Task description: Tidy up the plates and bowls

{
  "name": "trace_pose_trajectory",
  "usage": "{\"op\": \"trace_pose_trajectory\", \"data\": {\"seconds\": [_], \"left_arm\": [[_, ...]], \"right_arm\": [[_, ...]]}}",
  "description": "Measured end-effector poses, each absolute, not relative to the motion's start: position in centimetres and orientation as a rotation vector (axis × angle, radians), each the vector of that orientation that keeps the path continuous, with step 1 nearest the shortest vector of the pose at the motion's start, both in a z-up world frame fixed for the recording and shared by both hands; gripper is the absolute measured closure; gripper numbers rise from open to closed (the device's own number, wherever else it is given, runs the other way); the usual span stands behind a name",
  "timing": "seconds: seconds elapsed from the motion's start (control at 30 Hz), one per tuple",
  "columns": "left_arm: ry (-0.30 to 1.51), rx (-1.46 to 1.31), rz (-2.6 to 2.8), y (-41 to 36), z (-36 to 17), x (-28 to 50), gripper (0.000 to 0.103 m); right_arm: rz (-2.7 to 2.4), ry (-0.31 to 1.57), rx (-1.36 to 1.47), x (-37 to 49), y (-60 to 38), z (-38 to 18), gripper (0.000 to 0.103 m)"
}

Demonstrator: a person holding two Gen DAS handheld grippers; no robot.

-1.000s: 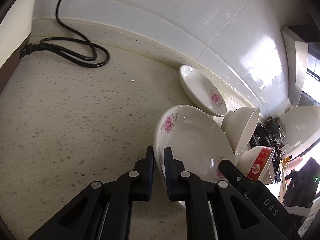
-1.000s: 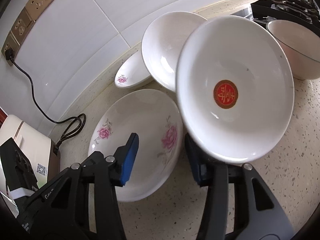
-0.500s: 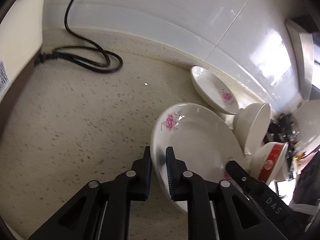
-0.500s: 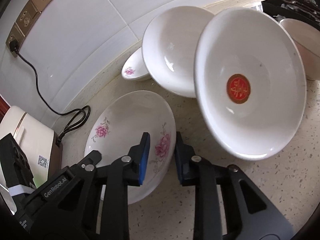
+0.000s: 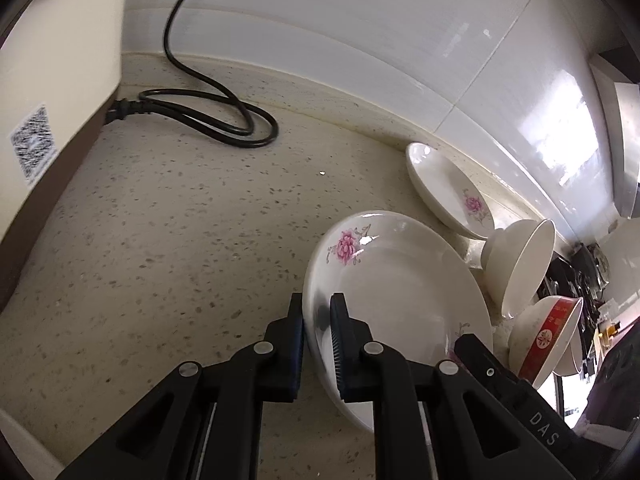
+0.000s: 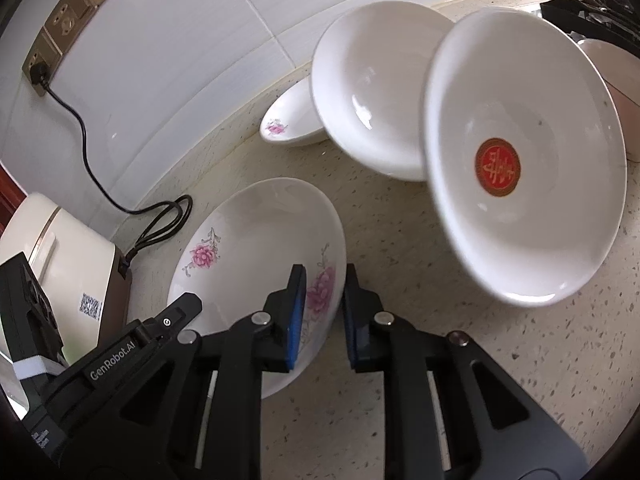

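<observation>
While tiled behind, speckled counter [image 5: 168,248] (cream)

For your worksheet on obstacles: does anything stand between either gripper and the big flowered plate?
Nothing visible does. The left gripper and right gripper each already have the flowered plate's rim between their fingers, on opposite sides.

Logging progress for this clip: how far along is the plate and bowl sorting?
Early: nothing looks stacked. In hand: left gripper and right gripper each clamp the large floral plate. Left: small floral plate, white bowl, red-emblem bowl, loose on the counter.
</observation>
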State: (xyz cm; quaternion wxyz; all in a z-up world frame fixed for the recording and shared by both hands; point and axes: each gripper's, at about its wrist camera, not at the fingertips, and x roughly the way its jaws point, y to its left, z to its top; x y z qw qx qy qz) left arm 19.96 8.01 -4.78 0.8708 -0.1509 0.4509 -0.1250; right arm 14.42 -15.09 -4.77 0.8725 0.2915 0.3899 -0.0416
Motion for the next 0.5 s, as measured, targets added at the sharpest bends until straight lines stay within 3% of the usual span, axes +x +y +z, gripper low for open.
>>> {"op": "trace_pose_trajectory", "data": {"seconds": [0.5], "left_arm": [[0.908, -0.356, -0.195, 9.0, -4.0, 17.1, 0.091]], "right_arm": [[0.019, 0.843, 0.547, 13.4, -14.3, -3.7, 0.082]]}}
